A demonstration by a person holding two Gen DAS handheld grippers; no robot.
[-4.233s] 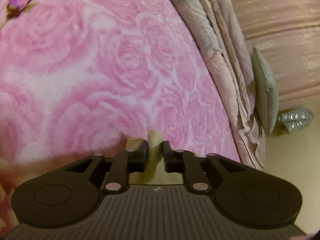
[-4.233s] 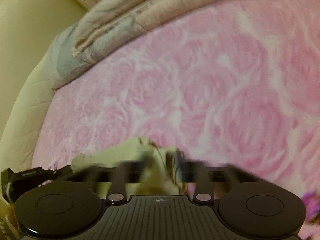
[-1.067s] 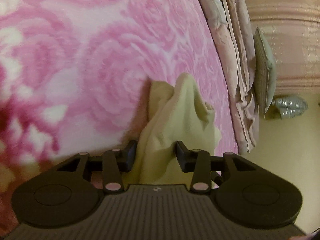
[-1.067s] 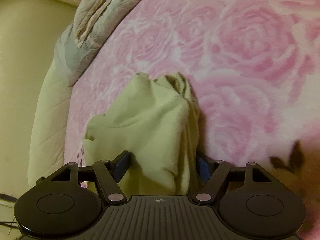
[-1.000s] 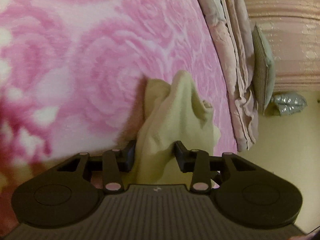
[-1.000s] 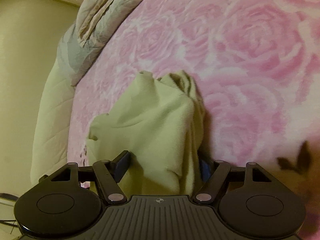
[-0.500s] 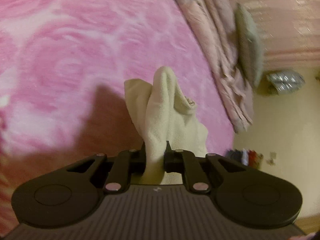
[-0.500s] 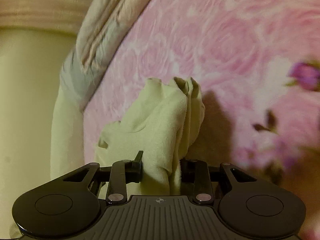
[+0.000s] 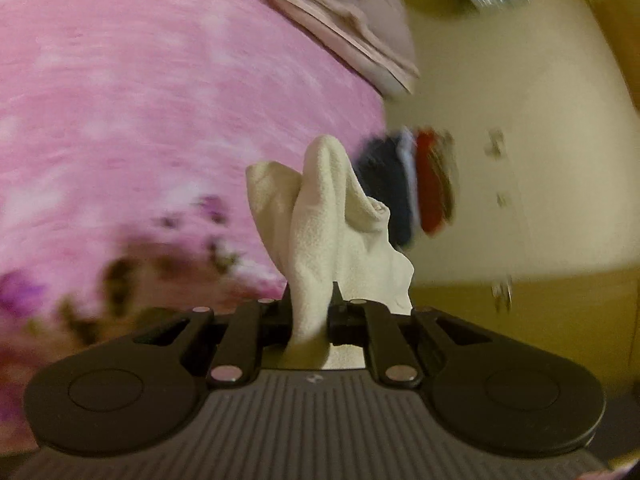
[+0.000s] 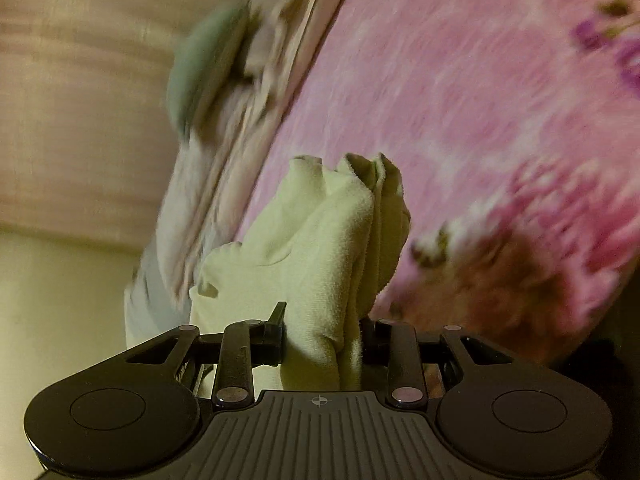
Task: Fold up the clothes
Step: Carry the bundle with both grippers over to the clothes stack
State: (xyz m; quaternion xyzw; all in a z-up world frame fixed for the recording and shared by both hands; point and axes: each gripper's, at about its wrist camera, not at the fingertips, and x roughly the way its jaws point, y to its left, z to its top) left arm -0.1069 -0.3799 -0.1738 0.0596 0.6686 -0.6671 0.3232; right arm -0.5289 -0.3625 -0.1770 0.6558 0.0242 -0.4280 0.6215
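Observation:
A pale yellow-cream folded cloth (image 9: 320,220) is pinched in my left gripper (image 9: 310,316), whose jaws are shut on its lower end. The same cloth (image 10: 332,248) shows in the right wrist view, bunched in several layers, and my right gripper (image 10: 322,338) is shut on it too. The cloth is lifted off the pink rose-patterned bedspread (image 9: 140,100), which also shows in the right wrist view (image 10: 460,100). Both views are motion-blurred.
A folded beige-pink quilt (image 9: 344,16) lies along the bed's far edge, also seen in the right wrist view (image 10: 248,92) with a grey-green cushion (image 10: 200,64). A stack of dark blue and red clothes (image 9: 412,184) sits beyond the bed edge. A cream wall (image 9: 520,140) is behind.
Both grippers went from open around the cloth to shut on it, then lifted it off the bed and swung toward the bed's edge; the stack of clothes has come into view.

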